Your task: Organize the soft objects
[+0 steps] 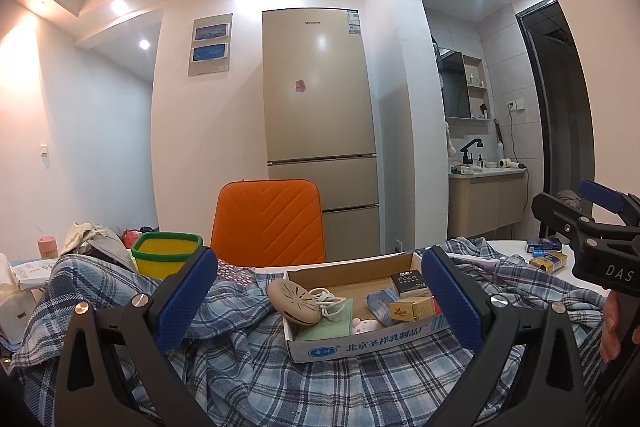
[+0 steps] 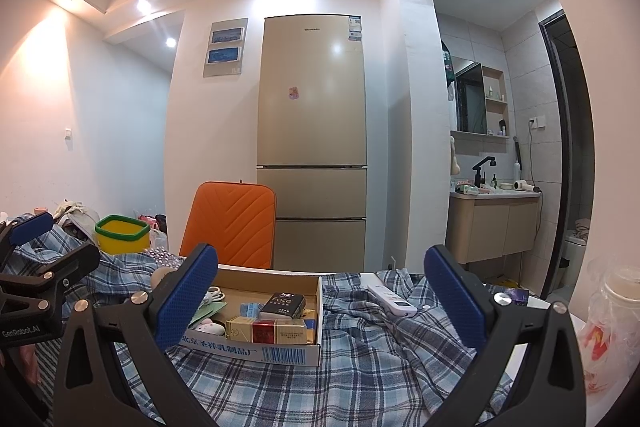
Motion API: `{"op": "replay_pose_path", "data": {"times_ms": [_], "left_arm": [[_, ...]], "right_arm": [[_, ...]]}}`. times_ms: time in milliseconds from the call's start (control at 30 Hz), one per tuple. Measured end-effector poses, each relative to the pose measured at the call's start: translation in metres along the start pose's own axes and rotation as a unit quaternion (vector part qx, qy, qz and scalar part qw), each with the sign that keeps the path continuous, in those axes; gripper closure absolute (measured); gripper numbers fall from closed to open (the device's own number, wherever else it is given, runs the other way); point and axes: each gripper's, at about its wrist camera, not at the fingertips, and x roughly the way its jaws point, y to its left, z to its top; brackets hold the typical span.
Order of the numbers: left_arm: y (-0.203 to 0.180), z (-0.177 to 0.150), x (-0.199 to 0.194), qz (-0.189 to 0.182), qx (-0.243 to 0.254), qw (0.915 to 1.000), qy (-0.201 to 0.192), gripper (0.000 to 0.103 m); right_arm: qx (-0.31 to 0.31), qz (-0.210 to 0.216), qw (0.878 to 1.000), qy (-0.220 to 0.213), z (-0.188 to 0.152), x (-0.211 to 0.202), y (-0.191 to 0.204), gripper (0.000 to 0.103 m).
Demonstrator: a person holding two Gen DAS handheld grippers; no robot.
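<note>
Left wrist view: the left gripper (image 1: 320, 301) stands with its blue-padded jaws spread wide, holding nothing and touching nothing. Between the jaws, at 6 o'clock, a blue-and-white plaid cloth (image 1: 320, 387) lies rumpled in soft folds across the table. On the cloth rests a shallow cardboard box (image 1: 362, 345) containing a beige oval case (image 1: 294, 301) with a white cord, a black packet (image 1: 410, 281) and a gold carton (image 1: 412, 309). A yellow tub with a green rim (image 1: 166, 253) sits at 9 o'clock, beside an orange chair back (image 1: 268, 221). The right gripper (image 1: 600, 227) enters at 3 o'clock; its jaw gap cannot be judged here.

Right wrist view: the right gripper (image 2: 320, 301) is likewise open wide and empty. The plaid cloth (image 2: 360, 379) fills the field from 5 to 8 o'clock, creased and bunched. The cardboard box (image 2: 280, 351) sits on it toward 7 o'clock; a white remote (image 2: 392, 299) lies on the cloth at 4 o'clock. A gold refrigerator (image 2: 312, 131) stands behind, at 12 o'clock.
</note>
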Motion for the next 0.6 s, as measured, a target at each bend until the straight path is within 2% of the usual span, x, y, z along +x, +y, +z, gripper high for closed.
{"op": "replay_pose_path", "data": {"times_ms": [600], "left_arm": [[-0.0002,-0.0007,0.0016,0.001,0.001,1.0,-0.001,0.0]], "right_arm": [[0.0,0.0,1.0,0.0,-0.0001,0.0001,-0.0011,0.0]]}}
